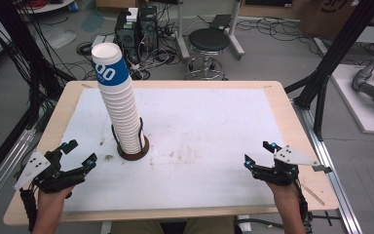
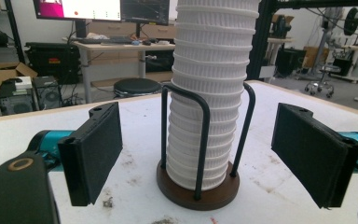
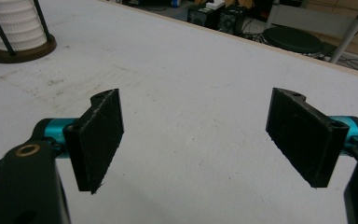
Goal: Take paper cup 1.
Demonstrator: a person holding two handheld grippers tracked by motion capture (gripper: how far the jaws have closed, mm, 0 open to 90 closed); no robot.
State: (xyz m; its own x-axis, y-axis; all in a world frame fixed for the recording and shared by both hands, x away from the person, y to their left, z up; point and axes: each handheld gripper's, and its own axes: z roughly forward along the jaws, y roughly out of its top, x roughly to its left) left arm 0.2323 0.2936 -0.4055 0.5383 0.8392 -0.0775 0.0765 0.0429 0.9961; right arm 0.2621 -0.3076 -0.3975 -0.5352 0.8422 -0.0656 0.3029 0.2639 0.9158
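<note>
In the high view I have the left gripper [image 1: 80,152] at the lower left of the frame, over the near left corner of the surface [image 1: 199,141], with its jaws spread wide and nothing between them. The right gripper [image 1: 259,154] sits at the lower right of the frame, well apart from the left one, its jaws also wide and bare. My hands and forearms come up from the bottom edge behind each one.

The stack of paper cups [image 1: 119,107] stands left of centre in the high view, up and to the right of the left gripper. It leans a little toward the upper left of the frame, and the top cup carries a blue band with white figures. The stack sits in a holder [image 1: 132,155] with a round brown base and dark wire uprights that hug the lowest cups.

In the left gripper view the cups [image 2: 209,93] rise in the middle of the frame, framed between my two black jaws but farther off; the jaws touch neither the cups nor the brown base [image 2: 198,192]. The wire uprights [image 2: 204,135] loop up the front of the stack.

In the right gripper view the jaws stand apart over bare white surface [image 3: 191,93], and the stack with its base [image 3: 16,32] lies at the upper left of the frame, well away.
</note>
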